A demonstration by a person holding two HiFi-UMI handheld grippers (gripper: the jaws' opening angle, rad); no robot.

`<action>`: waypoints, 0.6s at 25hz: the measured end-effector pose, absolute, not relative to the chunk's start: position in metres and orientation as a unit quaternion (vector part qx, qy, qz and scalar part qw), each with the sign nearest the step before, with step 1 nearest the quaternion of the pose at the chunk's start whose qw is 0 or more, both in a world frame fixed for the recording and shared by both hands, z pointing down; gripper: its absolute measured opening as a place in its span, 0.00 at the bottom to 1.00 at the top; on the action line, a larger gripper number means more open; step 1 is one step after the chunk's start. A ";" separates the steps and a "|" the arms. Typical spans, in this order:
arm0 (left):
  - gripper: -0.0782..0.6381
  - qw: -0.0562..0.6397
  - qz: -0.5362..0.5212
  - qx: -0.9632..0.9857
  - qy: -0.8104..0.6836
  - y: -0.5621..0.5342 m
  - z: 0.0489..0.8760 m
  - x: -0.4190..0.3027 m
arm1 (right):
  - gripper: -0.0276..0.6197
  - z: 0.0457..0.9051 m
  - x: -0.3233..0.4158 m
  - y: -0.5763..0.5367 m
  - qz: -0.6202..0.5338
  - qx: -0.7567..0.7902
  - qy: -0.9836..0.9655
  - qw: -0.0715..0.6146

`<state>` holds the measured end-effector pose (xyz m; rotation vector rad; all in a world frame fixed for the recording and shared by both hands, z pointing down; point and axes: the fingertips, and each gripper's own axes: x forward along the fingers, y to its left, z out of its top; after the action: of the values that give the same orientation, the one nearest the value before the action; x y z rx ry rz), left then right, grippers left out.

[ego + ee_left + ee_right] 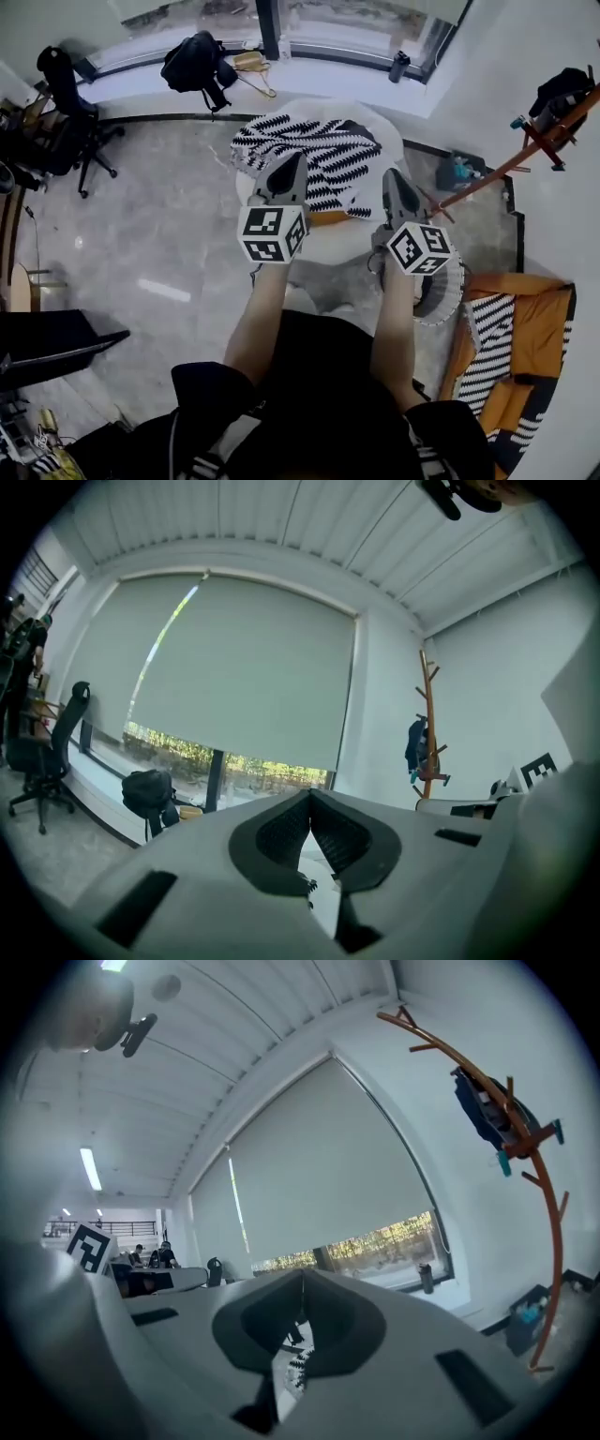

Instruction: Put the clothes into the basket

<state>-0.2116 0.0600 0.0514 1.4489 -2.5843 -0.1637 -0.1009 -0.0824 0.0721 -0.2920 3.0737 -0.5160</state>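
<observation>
1. Over the round white table, the zigzag garment spreads just ahead of both grippers.
2. Left gripper is closed, pinching the garment's near edge.
3. Right gripper is closed on its right edge.

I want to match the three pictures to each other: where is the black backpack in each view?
Head view: the black backpack is at the top, left of centre.
Left gripper view: the backpack is at the lower left.
Right gripper view: it is not in it.
Shared landmark: the wooden coat rack shows in all three.
</observation>
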 end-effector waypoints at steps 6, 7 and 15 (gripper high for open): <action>0.12 0.035 -0.049 0.476 -0.877 0.094 -0.002 -0.244 | 0.06 0.011 -0.138 -0.053 -0.116 -0.076 0.990 0.035; 0.12 0.029 -0.054 0.478 -0.877 0.098 -0.009 -0.247 | 0.06 0.002 -0.142 -0.048 -0.121 -0.067 0.990 0.041; 0.12 0.004 -0.056 0.482 -0.875 0.113 -0.031 -0.269 | 0.06 -0.021 -0.176 -0.025 -0.091 -0.051 0.993 0.048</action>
<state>-0.2692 0.1129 -0.0312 1.5094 -2.7399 -0.1750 -0.1756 -0.0250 -0.0212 -0.1555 3.0281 -0.2777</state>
